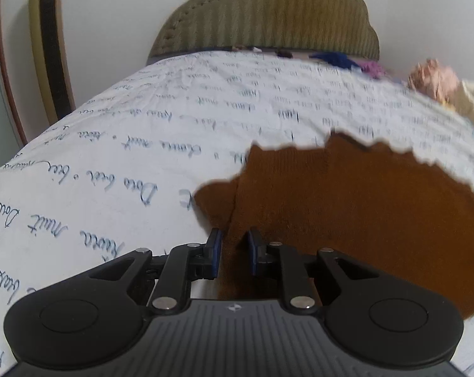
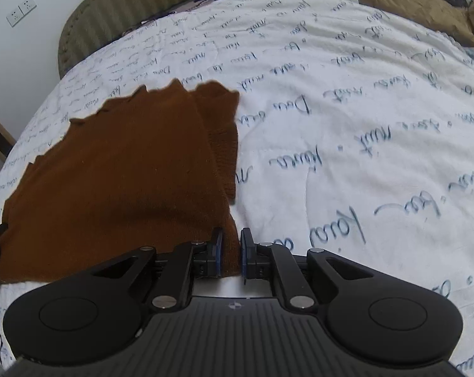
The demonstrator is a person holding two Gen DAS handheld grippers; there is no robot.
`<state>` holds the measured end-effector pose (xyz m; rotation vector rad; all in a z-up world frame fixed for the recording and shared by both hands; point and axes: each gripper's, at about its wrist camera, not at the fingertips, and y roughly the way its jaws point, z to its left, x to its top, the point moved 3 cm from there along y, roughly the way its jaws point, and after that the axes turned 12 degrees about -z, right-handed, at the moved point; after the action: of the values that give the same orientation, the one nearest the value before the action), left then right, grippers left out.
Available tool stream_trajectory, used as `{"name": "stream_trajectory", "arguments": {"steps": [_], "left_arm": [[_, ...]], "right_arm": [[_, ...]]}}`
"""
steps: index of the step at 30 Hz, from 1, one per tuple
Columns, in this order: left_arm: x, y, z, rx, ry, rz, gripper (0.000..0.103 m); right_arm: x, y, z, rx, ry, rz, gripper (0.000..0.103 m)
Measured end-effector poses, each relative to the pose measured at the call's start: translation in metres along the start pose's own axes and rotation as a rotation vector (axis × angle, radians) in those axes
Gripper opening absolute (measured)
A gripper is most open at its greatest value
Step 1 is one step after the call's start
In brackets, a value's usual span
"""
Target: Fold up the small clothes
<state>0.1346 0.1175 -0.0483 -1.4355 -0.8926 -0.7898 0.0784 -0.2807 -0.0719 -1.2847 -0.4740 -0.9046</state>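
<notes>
A bed [image 2: 346, 144] fills both views, spread with a white quilt printed in blue handwriting. An olive ribbed headboard [image 1: 268, 15] stands against the wall at its far end, with loose coloured clothes [image 1: 438, 81] heaped near it. A brown knit garment [image 2: 120, 172] lies flat on the quilt, its far edge scalloped. The left gripper [image 1: 233, 245] pinches a fold at the garment's near left corner. The right gripper [image 2: 231, 246] pinches its near right edge.
</notes>
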Motion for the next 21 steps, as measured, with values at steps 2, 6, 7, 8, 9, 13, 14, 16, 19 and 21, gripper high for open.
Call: {"name": "stream_trajectory", "arguments": {"steps": [2, 6, 7, 8, 9, 13, 14, 16, 19, 21], "left_arm": [[0.017, 0.003, 0.001, 0.015, 0.004, -0.010, 0.018], [0.040, 0.026, -0.020, -0.011, 0.030, -0.015, 0.018], [0.041, 0.035, -0.028, -0.015, 0.041, -0.006, 0.018], [0.042, 0.045, -0.036, -0.021, 0.053, 0.004, 0.018], [0.040, 0.054, -0.043, -0.025, 0.060, 0.007, 0.018], [0.026, 0.089, -0.059, -0.005, 0.093, 0.058, 0.018], [0.023, 0.094, -0.058, 0.005, 0.102, 0.053, 0.018], [0.020, 0.102, -0.056, 0.024, 0.117, 0.042, 0.018], [0.017, 0.111, -0.048, 0.015, 0.102, 0.031, 0.020], [0.016, 0.111, -0.045, 0.009, 0.093, 0.022, 0.020]], "right_arm": [[0.015, -0.014, 0.008, 0.007, -0.020, -0.078, 0.018], [0.049, 0.000, 0.041, 0.101, -0.051, -0.135, 0.022], [0.055, 0.013, 0.051, 0.111, -0.061, -0.134, 0.022], [0.061, 0.029, 0.060, 0.123, -0.072, -0.121, 0.022], [0.066, 0.045, 0.069, 0.126, -0.079, -0.111, 0.022], [0.076, 0.101, 0.090, 0.110, -0.104, -0.095, 0.022], [0.076, 0.114, 0.094, 0.103, -0.114, -0.084, 0.022], [0.071, 0.134, 0.095, 0.049, -0.144, -0.061, 0.021], [0.064, 0.150, 0.083, 0.001, -0.154, -0.056, 0.009], [0.067, 0.151, 0.077, 0.007, -0.131, -0.040, 0.008]]}}
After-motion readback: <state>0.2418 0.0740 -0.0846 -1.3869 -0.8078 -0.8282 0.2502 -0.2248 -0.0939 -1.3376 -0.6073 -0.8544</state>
